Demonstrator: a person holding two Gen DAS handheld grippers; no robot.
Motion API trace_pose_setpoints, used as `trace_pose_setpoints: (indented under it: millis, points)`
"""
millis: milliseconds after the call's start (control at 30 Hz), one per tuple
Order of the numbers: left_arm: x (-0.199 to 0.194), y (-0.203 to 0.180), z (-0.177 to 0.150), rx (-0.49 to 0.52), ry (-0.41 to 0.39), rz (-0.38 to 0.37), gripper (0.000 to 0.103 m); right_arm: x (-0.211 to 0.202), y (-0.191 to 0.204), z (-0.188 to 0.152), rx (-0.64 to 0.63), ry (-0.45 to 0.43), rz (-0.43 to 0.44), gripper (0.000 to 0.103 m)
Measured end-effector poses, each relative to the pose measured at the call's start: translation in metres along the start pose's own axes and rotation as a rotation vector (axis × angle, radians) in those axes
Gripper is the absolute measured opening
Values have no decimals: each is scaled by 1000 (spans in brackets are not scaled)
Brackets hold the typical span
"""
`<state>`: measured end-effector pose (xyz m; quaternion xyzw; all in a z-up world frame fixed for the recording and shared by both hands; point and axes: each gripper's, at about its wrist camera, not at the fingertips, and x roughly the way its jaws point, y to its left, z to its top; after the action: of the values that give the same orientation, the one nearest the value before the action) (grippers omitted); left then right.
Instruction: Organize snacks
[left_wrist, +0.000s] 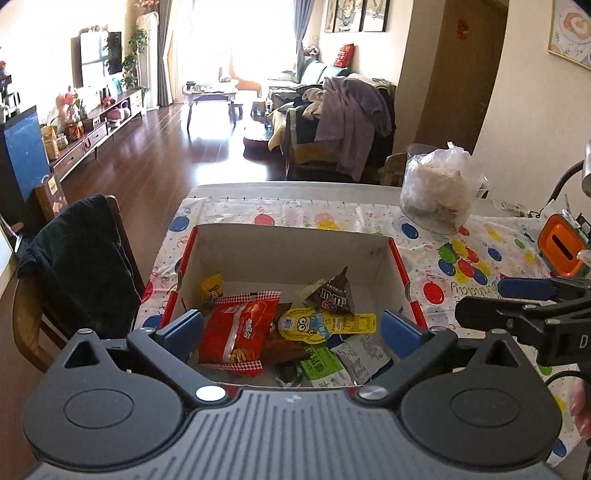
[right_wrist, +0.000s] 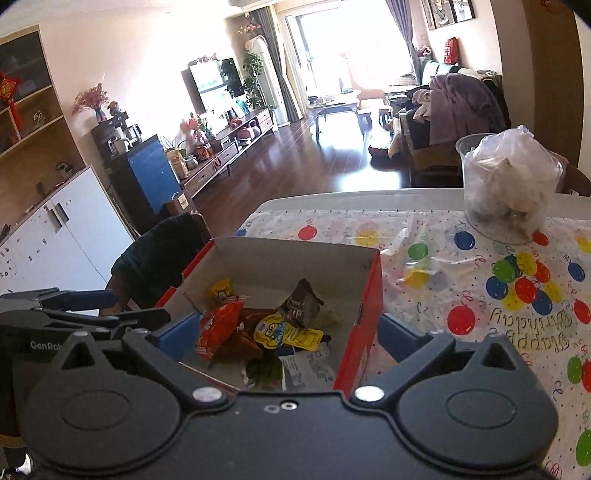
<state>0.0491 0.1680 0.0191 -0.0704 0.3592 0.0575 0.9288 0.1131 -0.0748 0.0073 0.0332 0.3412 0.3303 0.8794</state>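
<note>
Both tongs spread wide, nothing between the pads. Left gripper (left_wrist: 291, 330) hangs over the near edge of the cardboard box (left_wrist: 291, 251); right gripper (right_wrist: 290, 338) sits over the box's near right corner, its right finger outside the red wall, its left finger over the snacks.

Box stands open-topped near the tabletop's left edge, red outside, plain inside, long axis running left-right across the table. Snacks are piled in its near half: red packet (left_wrist: 236, 332) lying flat, long axis roughly near-to-far; brown triangular candy pouch (left_wrist: 334, 293) standing with its tip up, toward the far right; yellow cartoon pack (left_wrist: 314, 323) flat, long axis left-right; small yellow packet (left_wrist: 212, 286) leaning against the left wall; green and white sachets (left_wrist: 340, 360) at the near wall.

Table carries a balloon-print cloth (right_wrist: 480, 280), printed words upside down from these views. Clear tub of plastic bags (left_wrist: 439, 192) at the far right edge. Orange-edged box (left_wrist: 563, 249) at the right. Chair with dark garment (left_wrist: 77, 258) just left of the table. Beyond: dark wood floor, TV unit, sofa heaped with clothes, bright window.
</note>
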Motion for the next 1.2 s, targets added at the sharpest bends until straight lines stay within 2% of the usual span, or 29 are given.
trace_pose_setpoints:
  millis: [200,1200]
  points:
    - [-1,1,-2,-17,4,7,103,0,3,0,-34,3,-12,103]
    - [-14,-11,-7,-9,-18,1,103,1,5,1,-45,2,6,103]
